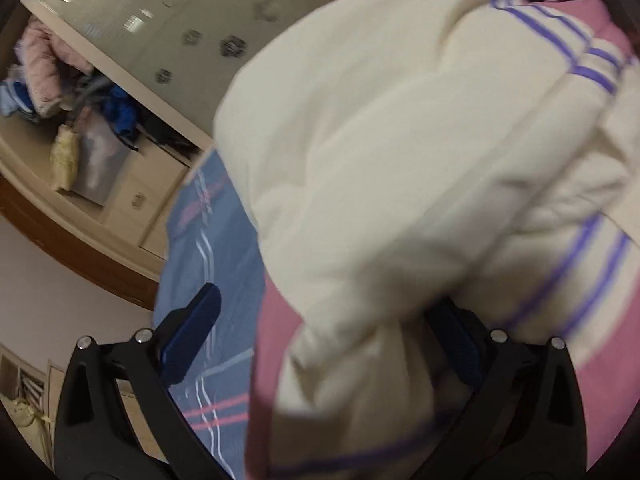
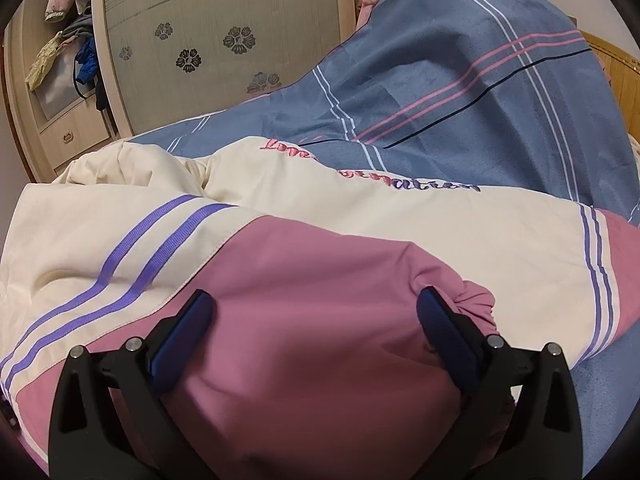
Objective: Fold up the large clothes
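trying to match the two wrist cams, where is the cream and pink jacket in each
Left wrist view: the jacket fills the centre and right, blurred, bunched between the open left gripper fingers.
Right wrist view: it spreads across the lower half, its pink panel between the open right gripper fingers.
Shared landmark: the blue plaid bedding.

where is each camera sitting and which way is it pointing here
Left wrist: rides on the left claw, looking along its open fingers at the bunched cream and pink jacket.
Right wrist: rides on the right claw, open fingers over the jacket's pink panel, facing the blue bedspread and wardrobe.
Shared: jacket, bedspread and wardrobe.
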`<act>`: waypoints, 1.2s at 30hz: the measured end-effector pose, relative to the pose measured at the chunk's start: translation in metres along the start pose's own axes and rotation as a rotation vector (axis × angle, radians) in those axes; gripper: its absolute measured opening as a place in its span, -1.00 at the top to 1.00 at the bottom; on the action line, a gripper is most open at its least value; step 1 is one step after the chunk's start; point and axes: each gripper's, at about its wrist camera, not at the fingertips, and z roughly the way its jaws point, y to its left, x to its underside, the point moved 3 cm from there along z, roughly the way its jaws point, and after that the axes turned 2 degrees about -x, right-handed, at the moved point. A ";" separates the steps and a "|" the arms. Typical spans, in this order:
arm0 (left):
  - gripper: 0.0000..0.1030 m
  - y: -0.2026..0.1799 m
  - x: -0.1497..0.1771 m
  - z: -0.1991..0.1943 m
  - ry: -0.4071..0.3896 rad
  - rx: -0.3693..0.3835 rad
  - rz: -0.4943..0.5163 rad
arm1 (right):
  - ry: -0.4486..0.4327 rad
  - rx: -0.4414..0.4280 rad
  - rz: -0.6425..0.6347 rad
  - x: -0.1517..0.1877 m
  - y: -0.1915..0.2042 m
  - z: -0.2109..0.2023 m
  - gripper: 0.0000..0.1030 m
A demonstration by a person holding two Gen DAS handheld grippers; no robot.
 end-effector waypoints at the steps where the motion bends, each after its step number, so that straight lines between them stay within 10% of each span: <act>1: -0.96 0.008 -0.002 0.006 0.000 -0.038 -0.053 | 0.004 -0.004 0.000 -0.001 -0.001 0.000 -0.97; 4: -0.78 0.040 0.001 0.012 0.035 -0.142 -0.202 | 0.025 -0.047 0.007 -0.003 0.001 -0.005 -0.97; 11: -0.96 0.076 0.041 0.053 0.174 0.038 -0.564 | 0.032 -0.140 -0.019 -0.002 0.022 -0.010 -0.97; 22: -0.94 0.067 0.034 0.042 0.138 -0.023 -0.522 | 0.033 -0.120 -0.043 0.003 0.026 -0.002 -0.97; 28: 0.52 0.053 0.019 0.021 0.055 0.074 -0.466 | 0.032 -0.110 -0.049 0.002 0.028 -0.003 -0.97; 36: 0.43 0.077 0.030 0.023 0.054 0.160 -0.659 | 0.089 -0.167 -0.048 0.000 0.037 -0.014 -0.97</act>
